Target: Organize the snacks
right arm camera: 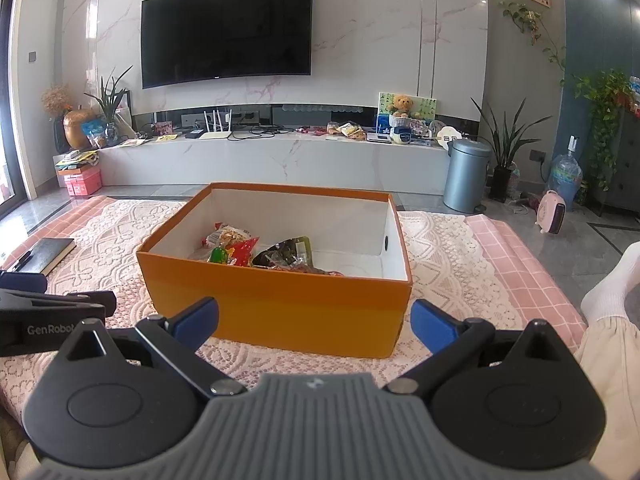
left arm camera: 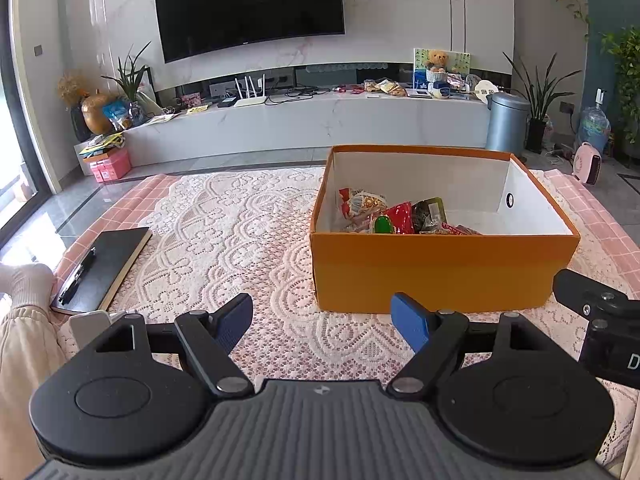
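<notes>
The snack packets [left arm camera: 394, 212] lie heaped in the near-left part of the orange box [left arm camera: 440, 268], which sits on the lace-covered table [left arm camera: 224, 232]. The left hand-held gripper [left arm camera: 322, 320] and the right hand-held gripper [right arm camera: 314, 320] hover near the box, both with jaws spread apart and holding nothing. A black notebook [left arm camera: 100, 268] with a pen lies on the table, well to the left.

L gripper [left arm camera: 322, 322] & R gripper [right arm camera: 314, 322] both spread wide (nothing held), side by side.

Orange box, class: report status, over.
Left tool open, empty. Right tool open, empty. Snack packets inside orange box. Nothing blocking.
</notes>
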Available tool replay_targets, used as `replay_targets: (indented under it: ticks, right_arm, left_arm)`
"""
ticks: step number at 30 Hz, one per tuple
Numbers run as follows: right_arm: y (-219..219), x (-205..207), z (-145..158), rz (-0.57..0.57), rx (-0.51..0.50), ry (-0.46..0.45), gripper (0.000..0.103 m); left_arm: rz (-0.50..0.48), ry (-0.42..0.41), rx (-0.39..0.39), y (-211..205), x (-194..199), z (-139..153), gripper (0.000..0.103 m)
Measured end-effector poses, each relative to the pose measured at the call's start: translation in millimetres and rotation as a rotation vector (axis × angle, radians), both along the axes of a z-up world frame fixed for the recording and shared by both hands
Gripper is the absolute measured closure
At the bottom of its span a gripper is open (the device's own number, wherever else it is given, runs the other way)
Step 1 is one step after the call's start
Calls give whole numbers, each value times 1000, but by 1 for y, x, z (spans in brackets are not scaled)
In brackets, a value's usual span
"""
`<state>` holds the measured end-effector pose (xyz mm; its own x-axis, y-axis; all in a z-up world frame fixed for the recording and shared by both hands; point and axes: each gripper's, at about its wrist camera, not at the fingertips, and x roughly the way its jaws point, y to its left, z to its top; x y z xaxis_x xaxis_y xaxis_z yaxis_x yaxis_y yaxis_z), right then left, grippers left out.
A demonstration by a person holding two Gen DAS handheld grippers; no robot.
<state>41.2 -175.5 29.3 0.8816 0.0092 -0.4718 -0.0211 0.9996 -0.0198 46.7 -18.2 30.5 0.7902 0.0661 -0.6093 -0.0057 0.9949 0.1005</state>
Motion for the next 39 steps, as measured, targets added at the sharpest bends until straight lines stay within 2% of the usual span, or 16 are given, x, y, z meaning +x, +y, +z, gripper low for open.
replay_targets:
  ticks: [39]
  right_arm:
    - [0,-1,-2,2,-13,7,4]
  left_arm:
    - [-30,-22,9,0,-4,5,11]
